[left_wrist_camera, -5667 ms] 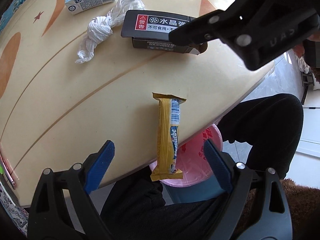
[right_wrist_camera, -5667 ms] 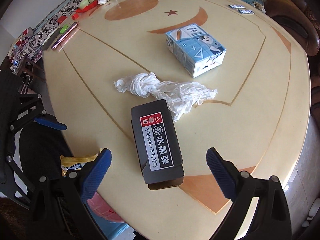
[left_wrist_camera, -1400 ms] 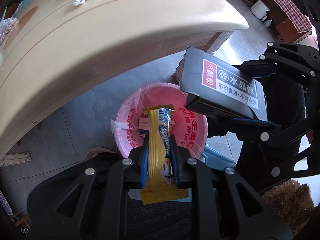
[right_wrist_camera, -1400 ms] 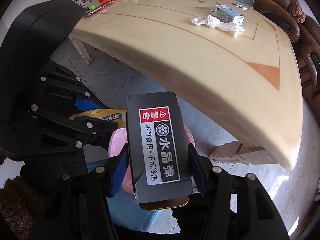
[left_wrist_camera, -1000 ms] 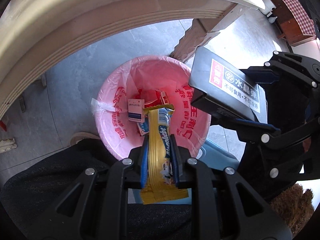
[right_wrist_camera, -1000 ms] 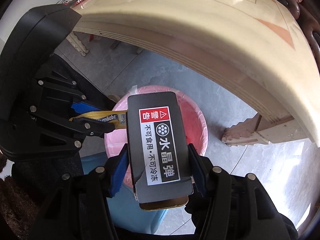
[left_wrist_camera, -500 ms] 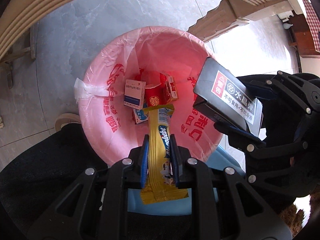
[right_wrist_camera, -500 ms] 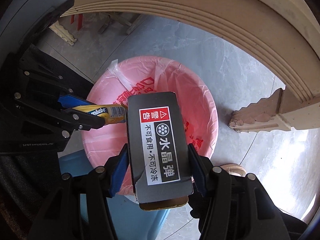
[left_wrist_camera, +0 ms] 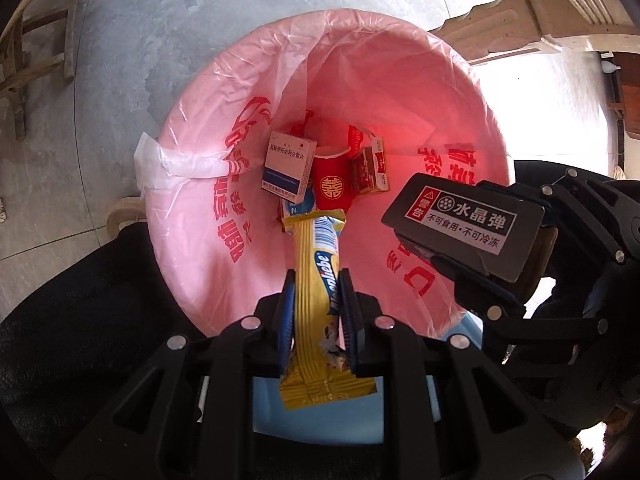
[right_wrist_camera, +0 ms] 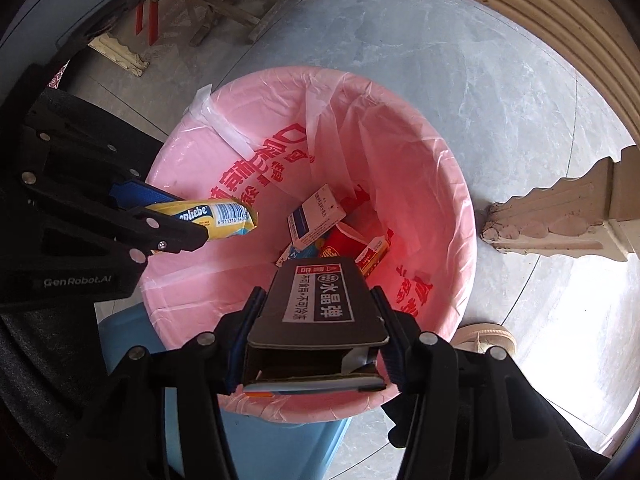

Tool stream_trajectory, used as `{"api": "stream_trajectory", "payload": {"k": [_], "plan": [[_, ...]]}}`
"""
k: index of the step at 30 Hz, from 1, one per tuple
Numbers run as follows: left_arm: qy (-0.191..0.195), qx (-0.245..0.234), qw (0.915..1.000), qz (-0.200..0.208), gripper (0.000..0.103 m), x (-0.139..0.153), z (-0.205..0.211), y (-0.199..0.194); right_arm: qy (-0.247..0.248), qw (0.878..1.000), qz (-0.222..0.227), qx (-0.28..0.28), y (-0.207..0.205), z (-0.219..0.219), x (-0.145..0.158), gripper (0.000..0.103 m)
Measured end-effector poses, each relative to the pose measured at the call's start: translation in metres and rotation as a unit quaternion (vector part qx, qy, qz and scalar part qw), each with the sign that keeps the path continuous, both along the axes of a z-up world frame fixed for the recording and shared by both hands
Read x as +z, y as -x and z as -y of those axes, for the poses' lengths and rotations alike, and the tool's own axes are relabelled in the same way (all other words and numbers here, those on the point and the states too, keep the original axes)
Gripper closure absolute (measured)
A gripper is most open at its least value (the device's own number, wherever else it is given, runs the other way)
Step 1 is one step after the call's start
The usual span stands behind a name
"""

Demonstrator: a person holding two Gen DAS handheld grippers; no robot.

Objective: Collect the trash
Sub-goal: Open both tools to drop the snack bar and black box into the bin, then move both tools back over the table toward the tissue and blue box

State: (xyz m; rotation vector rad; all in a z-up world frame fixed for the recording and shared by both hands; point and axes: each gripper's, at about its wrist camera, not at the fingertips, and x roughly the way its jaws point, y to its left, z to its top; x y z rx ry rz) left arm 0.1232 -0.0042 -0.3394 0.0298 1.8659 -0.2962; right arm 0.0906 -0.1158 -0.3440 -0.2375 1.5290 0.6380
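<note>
My left gripper (left_wrist_camera: 316,280) is shut on a yellow snack wrapper (left_wrist_camera: 316,248), held upright over the near side of a bin lined with a pink bag (left_wrist_camera: 192,240). To its right, the right gripper (right_wrist_camera: 318,294) holds a black box with a red warning label (right_wrist_camera: 316,320) between its blue pads; the jaws are closing on it. The box is tipped forward over the bin's near rim (right_wrist_camera: 460,240), with its open end facing the camera. Inside the bin lie a white-and-blue medicine box (left_wrist_camera: 288,168), a red paper cup (left_wrist_camera: 332,184) and a small carton (left_wrist_camera: 372,168).
The bin stands on a grey tiled floor under the edge of a cream table (right_wrist_camera: 560,0), with a carved table leg (right_wrist_camera: 560,220) to its right. A blue container (right_wrist_camera: 132,344) sits below the bin. A person's dark trousers (left_wrist_camera: 80,320) and a light shoe (right_wrist_camera: 484,336) are close by.
Both grippers have sunk from table height to just above the bin, which now fills the views. The black box has tipped forward in the right jaws, and its open end now shows.
</note>
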Motion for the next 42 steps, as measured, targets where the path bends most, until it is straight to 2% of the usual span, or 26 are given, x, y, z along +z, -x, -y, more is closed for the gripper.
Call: {"api": "stream_trajectory", "payload": {"k": [4, 5, 7, 8, 10, 18, 23, 27, 32, 36, 39, 42], "plan": [[-0.007, 0.0, 1.0, -0.005, 0.08, -0.003, 0.0, 0.0, 0.004, 1.0, -0.004, -0.002, -0.001, 0.0, -0.003, 0.05], [-0.006, 0.002, 0.9999, -0.008, 0.072, -0.004, -0.001, 0.0, 0.006, 1.0, -0.006, -0.002, -0.002, -0.001, -0.004, 0.047], [-0.012, 0.004, 0.9999, -0.001, 0.065, -0.001, -0.002, -0.001, 0.007, 1.0, -0.006, -0.003, -0.003, -0.001, -0.005, 0.044], [-0.013, 0.004, 0.9999, 0.0, 0.057, -0.001, -0.002, -0.002, 0.007, 1.0, -0.005, -0.004, -0.003, -0.001, -0.005, 0.044], [-0.008, 0.005, 1.0, 0.003, 0.047, -0.001, -0.002, -0.002, 0.005, 1.0, -0.007, -0.006, -0.003, -0.001, -0.005, 0.044], [-0.009, 0.002, 0.9999, 0.003, 0.039, -0.003, -0.004, -0.001, 0.007, 1.0, -0.006, -0.006, -0.004, 0.0, -0.006, 0.043], [-0.013, 0.0, 0.9999, 0.01, 0.035, -0.003, -0.005, -0.002, 0.008, 1.0, -0.005, -0.004, -0.004, 0.0, -0.006, 0.038], [-0.031, -0.016, 0.999, 0.027, 0.034, 0.002, -0.001, 0.0, 0.009, 1.0, -0.006, -0.004, -0.004, 0.0, -0.004, 0.036], [-0.032, -0.037, 0.9964, 0.069, 0.034, 0.029, 0.004, 0.006, 0.01, 1.0, -0.003, -0.001, 0.002, 0.003, 0.009, 0.031], [-0.039, -0.056, 0.9922, 0.104, 0.033, 0.059, 0.007, 0.013, -0.003, 1.0, 0.003, -0.003, 0.007, 0.009, 0.032, 0.028], [-0.047, -0.073, 0.9879, 0.128, 0.032, 0.086, 0.008, 0.018, -0.014, 1.0, 0.012, -0.003, 0.009, 0.014, 0.059, 0.025], [-0.054, -0.095, 0.9814, 0.158, 0.028, 0.12, 0.01, 0.021, -0.032, 0.999, 0.035, 0.001, 0.01, 0.021, 0.1, 0.025]]}}
